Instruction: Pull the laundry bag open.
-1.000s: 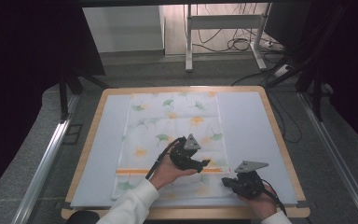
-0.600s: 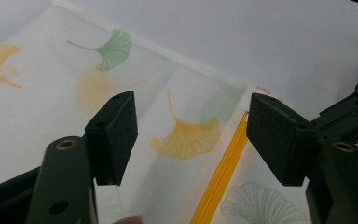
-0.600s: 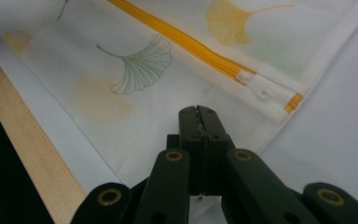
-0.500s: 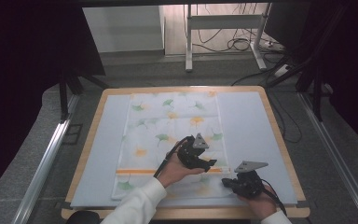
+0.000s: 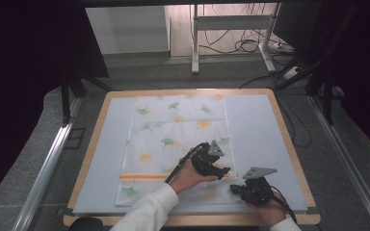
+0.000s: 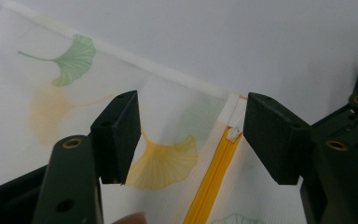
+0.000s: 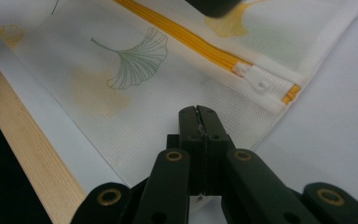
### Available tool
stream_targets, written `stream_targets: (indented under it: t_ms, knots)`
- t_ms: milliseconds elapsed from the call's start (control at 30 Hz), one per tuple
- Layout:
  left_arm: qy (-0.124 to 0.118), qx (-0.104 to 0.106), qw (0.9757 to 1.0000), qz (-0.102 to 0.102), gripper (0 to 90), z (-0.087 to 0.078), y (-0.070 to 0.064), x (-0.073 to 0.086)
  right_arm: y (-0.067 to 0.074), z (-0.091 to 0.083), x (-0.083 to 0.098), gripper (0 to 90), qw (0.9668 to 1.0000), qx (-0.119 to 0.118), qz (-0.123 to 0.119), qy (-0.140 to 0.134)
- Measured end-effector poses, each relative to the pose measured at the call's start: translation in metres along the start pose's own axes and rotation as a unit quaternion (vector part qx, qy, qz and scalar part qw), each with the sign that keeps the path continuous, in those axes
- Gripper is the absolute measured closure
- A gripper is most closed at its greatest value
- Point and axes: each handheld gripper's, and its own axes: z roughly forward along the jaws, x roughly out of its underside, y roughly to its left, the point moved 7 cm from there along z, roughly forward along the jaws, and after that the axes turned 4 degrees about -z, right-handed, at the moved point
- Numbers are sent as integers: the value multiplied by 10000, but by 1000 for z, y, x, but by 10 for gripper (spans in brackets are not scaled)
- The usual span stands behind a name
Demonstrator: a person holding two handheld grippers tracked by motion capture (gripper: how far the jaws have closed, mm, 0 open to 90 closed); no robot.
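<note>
One mesh laundry bag (image 5: pixel 173 144) on your bench (image 5: pixel 255 120), zipper (image 6: pixel 212 179) closed. Left tool (image 6: pixel 191 135) closing, jaws apart; right tool (image 7: pixel 198 112) clamps the bag's edge.

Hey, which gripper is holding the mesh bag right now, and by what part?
The right gripper is shut on the mesh bag, pinching its fabric near the corner by the zipper's end. The left gripper is open, holding nothing.
</note>
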Motion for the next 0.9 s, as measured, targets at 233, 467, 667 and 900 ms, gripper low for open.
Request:
stream_targets:
  t_ms: [233, 467, 667, 900]
  knots:
    - [207, 109, 9995, 214, 376, 17, -8, 3, 0, -1, 1, 894, 10000, 14, 5, -26]
    - [278, 124, 9989, 365, 400, 23, -13, 3, 0, -1, 1, 894, 10000, -5, 12, -18]
    - [312, 212, 9986, 358, 448, 27, -16, 5, 1, -1, 1, 894, 10000, -2, 5, -7]
    - [404, 374, 9979, 335, 572, 32, -19, 6, 1, -1, 1, 894, 10000, -23, 23, -7]
